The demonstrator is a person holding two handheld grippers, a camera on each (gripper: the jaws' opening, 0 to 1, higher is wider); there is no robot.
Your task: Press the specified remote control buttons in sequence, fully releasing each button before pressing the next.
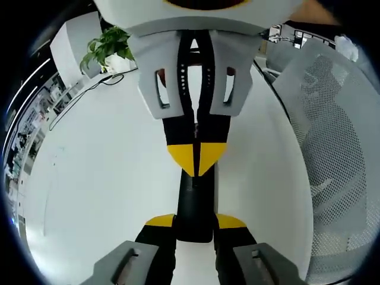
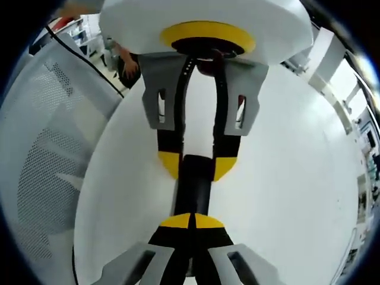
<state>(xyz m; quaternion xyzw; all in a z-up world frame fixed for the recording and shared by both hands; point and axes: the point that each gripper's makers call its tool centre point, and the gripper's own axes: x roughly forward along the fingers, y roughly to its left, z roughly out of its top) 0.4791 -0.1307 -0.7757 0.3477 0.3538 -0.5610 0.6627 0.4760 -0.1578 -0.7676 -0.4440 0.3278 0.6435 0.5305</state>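
Jaws of both grippers cover the remote, hiding its buttons.

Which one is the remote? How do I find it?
Look at the big white table, right in its middle. The remote is the long, thin bar lying there, squeezed between the yellow tips of the left gripper. Unlike the jaws around it, it is plain black with no yellow.

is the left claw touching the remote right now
Touching: in the left gripper view the left claw has its yellow tips pressed against both sides of the black remote.
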